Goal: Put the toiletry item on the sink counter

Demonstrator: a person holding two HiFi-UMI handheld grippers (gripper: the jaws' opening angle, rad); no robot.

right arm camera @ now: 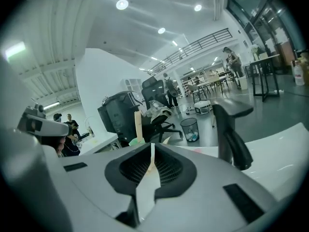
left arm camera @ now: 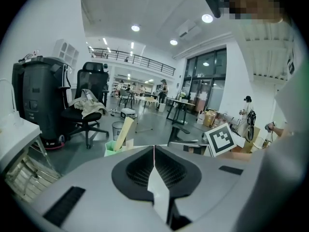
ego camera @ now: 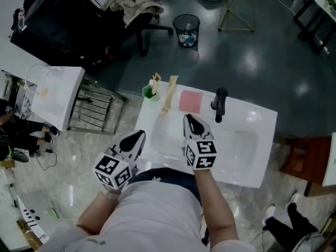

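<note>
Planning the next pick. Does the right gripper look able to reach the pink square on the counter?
Probably yes: the right gripper is just short of the pink square, nothing lies between them, and the faucet stands aside. Its jaws are shut, though.

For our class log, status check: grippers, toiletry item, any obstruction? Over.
Left gripper shut, empty. Right gripper shut, empty. Long beige item lying on sink counter, beside green cup. Nothing blocking.

Mesh waste bin (ego camera: 186,29) near office chair (ego camera: 144,28) draped with, perhaps, clothing (ego camera: 132,4)
</note>
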